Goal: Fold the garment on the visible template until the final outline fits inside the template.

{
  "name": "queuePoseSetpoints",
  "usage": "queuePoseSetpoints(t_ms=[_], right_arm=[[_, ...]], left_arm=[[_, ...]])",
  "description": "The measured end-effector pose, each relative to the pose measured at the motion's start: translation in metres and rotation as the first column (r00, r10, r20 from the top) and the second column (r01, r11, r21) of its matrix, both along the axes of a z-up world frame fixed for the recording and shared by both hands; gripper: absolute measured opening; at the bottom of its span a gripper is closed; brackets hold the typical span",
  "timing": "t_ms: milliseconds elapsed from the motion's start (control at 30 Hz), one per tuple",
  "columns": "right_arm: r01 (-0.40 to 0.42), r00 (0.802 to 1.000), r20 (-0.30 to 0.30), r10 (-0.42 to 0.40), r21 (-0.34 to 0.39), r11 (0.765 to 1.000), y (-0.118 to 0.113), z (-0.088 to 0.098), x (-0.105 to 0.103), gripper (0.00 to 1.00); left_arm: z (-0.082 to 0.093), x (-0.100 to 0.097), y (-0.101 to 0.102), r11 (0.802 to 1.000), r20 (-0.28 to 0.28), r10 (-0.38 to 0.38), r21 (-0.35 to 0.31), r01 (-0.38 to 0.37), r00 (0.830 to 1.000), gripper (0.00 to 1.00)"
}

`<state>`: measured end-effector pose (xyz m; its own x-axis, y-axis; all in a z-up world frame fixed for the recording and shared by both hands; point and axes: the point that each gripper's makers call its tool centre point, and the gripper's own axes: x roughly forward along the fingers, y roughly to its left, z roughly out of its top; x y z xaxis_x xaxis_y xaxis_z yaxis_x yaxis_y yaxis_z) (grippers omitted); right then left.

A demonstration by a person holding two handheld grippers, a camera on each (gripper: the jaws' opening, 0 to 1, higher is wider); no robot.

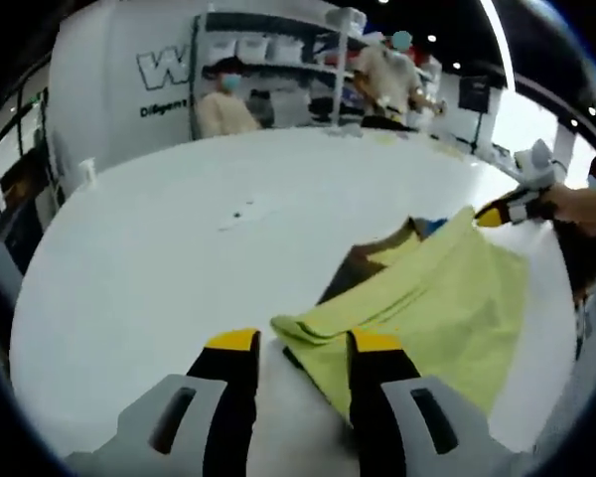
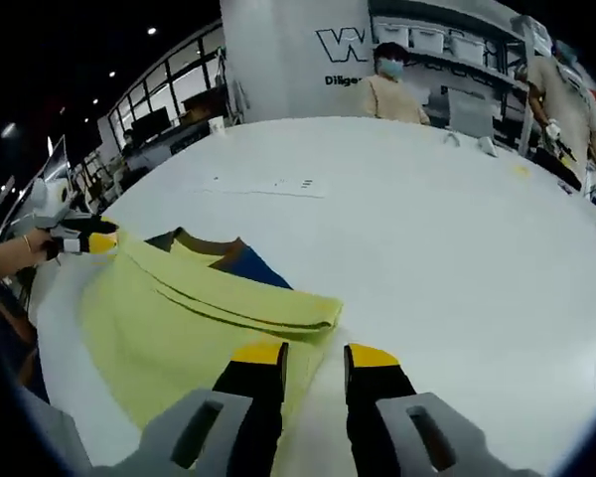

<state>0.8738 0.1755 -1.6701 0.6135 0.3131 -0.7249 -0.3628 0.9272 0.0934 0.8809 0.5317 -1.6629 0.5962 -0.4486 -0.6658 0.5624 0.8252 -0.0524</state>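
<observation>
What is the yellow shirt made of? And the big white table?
The shirt looks like soft matte knit cloth, probably cotton: it folds into limp layers with rounded edges and has no shine. The table looks like a hard, smooth, lightly glossy top, perhaps laminate or painted board: it is flat and picks up faint light. Neither material is certain.

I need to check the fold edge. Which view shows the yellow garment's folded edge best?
The right gripper view: the yellow garment lies broad there, its folded edge running unbroken toward the right gripper. The left gripper view shows the garment foreshortened, with the left gripper at a corner.
</observation>
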Motion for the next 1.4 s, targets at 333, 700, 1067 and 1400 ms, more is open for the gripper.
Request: queuePoseSetpoints(t_ms=[333,700,1067,1400], right_arm=[[0.071,0.997,-0.002,-0.071,0.065,0.995,0.004,-0.003,0.016,0.19],[0.203,0.978,0.005,-0.209,0.213,0.956,0.007,0.003,0.041,0.12],[0.159,0.986,0.008,-0.164,0.196,0.968,0.005,0.011,0.024,0.13],[0.007,1.0,0.017,-0.01,0.191,0.982,0.008,0.019,-0.008,0.14]], left_arm=[[-0.013,0.019,0.004,0.998,-0.002,0.041,0.036,-0.041,0.999,0.35],[-0.001,0.057,-0.001,0.975,0.007,0.197,-0.107,-0.195,0.98,0.22],[0.006,0.04,0.012,0.98,-0.008,0.177,-0.086,-0.177,0.984,0.25],[0.019,-0.002,0.004,0.986,-0.006,0.132,-0.098,-0.132,0.991,0.3]])
